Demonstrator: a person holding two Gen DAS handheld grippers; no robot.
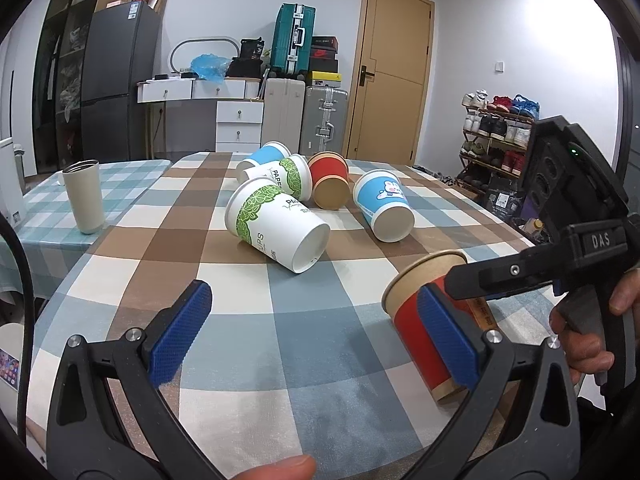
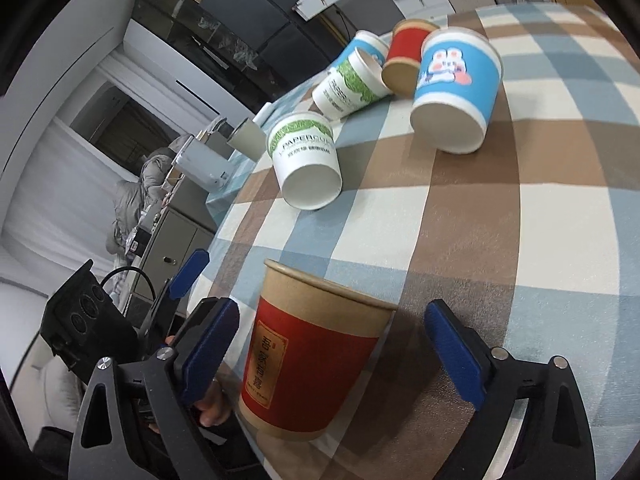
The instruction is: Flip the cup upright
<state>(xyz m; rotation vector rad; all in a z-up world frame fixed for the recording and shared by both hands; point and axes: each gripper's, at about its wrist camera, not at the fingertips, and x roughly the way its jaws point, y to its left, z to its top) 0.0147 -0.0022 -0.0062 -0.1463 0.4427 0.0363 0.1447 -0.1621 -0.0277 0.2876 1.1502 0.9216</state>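
Note:
A red and brown paper cup (image 1: 424, 320) stands upright on the checked tablecloth (image 1: 280, 340) at the near right. In the right wrist view the cup (image 2: 308, 356) sits between the spread fingers of my right gripper (image 2: 332, 344), which is open and touches neither side. My left gripper (image 1: 316, 332) is open and empty; its right pad (image 1: 448, 340) is in front of the cup. Several paper cups lie on their sides farther back: a white and green one (image 1: 276, 224), a blue one (image 1: 384, 204) and a red one (image 1: 330, 184).
A beige metal tumbler (image 1: 84, 196) stands upright at the far left on a second checked cloth. Two more tipped cups, one blue (image 1: 264, 158) and one white and green (image 1: 288, 176), lie behind the others. The table's right edge runs near the shoe rack (image 1: 496, 136).

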